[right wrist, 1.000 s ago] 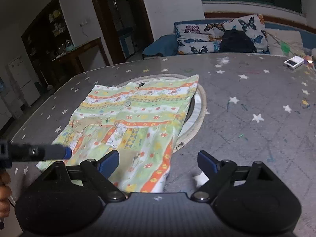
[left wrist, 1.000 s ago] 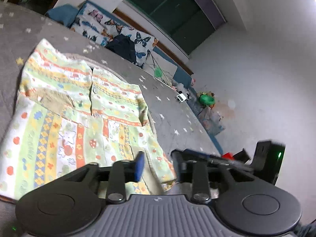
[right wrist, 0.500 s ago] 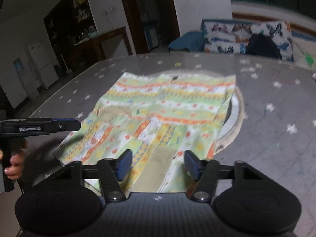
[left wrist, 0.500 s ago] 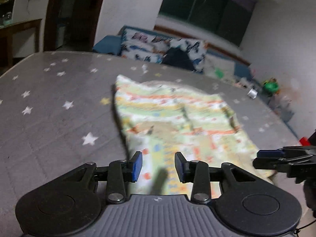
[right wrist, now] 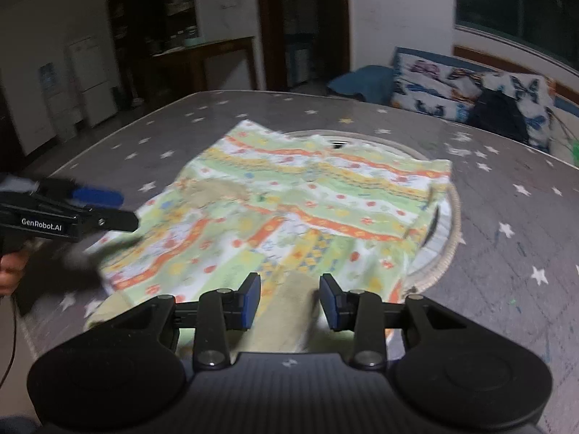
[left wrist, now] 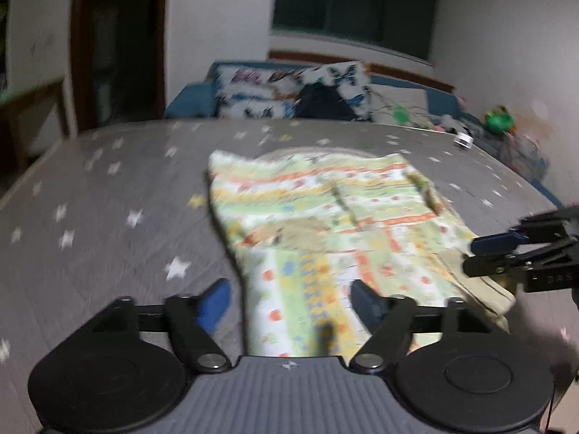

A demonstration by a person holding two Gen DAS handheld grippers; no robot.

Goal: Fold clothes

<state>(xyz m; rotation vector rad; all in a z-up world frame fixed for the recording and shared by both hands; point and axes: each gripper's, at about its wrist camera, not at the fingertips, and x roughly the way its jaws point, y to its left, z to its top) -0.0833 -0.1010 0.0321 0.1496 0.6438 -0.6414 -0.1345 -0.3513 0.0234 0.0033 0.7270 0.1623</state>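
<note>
My left gripper (left wrist: 289,298) has its jaws spread wider than they were half a second ago, with nothing between them; its blue left pad sits over the grey star-printed mattress (left wrist: 108,217) and its right pad over the near left edge of the patterned garment (left wrist: 325,224). The garment lies spread flat on the mattress, partly covering a round woven mat (right wrist: 448,238) that shows along its right side. My right gripper (right wrist: 289,298) has closed in since a second ago, when its jaws stood far apart; now they are a moderate gap apart and empty, over the beige patch at the garment's near hem. From the left camera I see my right gripper at the garment's right corner, and from the right camera my left gripper (right wrist: 105,206) hangs at the garment's left corner, nearer the cloth than half a second ago. The garment itself looks unchanged in position. Both views are blurred
</note>
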